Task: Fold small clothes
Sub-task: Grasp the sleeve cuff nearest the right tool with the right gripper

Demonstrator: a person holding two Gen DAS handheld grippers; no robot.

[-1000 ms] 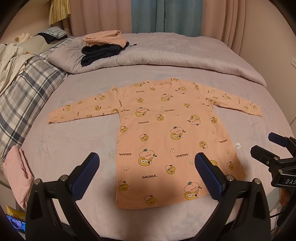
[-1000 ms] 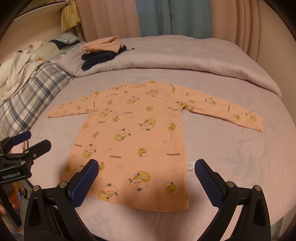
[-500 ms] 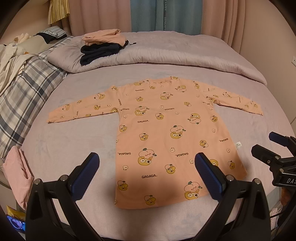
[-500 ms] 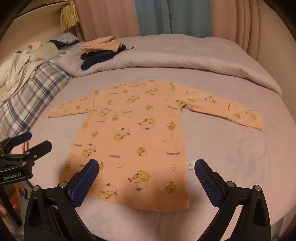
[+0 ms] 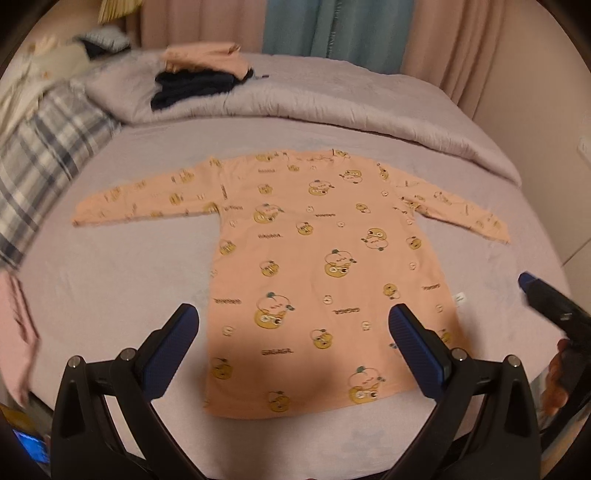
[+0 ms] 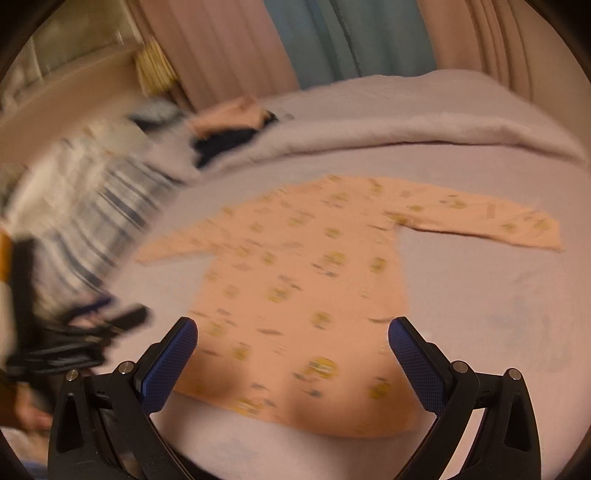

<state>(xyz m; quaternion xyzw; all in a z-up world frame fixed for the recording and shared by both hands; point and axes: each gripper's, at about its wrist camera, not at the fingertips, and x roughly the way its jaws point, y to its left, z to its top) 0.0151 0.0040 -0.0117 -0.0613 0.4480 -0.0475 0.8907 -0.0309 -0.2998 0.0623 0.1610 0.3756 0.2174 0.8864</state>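
Shirt: your peach long-sleeved shirt (image 5: pixel 325 273) lies flat on the bed (image 5: pixel 110 280), sleeves spread to both sides, hem nearest you, neckline toward the curtains (image 5: pixel 332 33).
Left gripper: your left gripper (image 5: pixel 293 343) hangs over the hem end, fingers (image 5: pixel 173 347) spread wide, nothing between them (not touching the cloth as far as the view shows).
Right gripper: your right gripper (image 6: pixel 293 347) is also over the hem end, fingers (image 6: pixel 413 358) wide apart and empty; this view is motion-blurred, so fine detail is unreadable.
Cross-view: the right gripper's tip shows at the right edge of the left wrist view, off the shirt's right side.
Background: folded peach and dark clothes (image 5: pixel 199 77) stacked on the rolled grey quilt (image 5: pixel 332 99) beyond the shirt; plaid blanket (image 5: pixel 40 155) at left.
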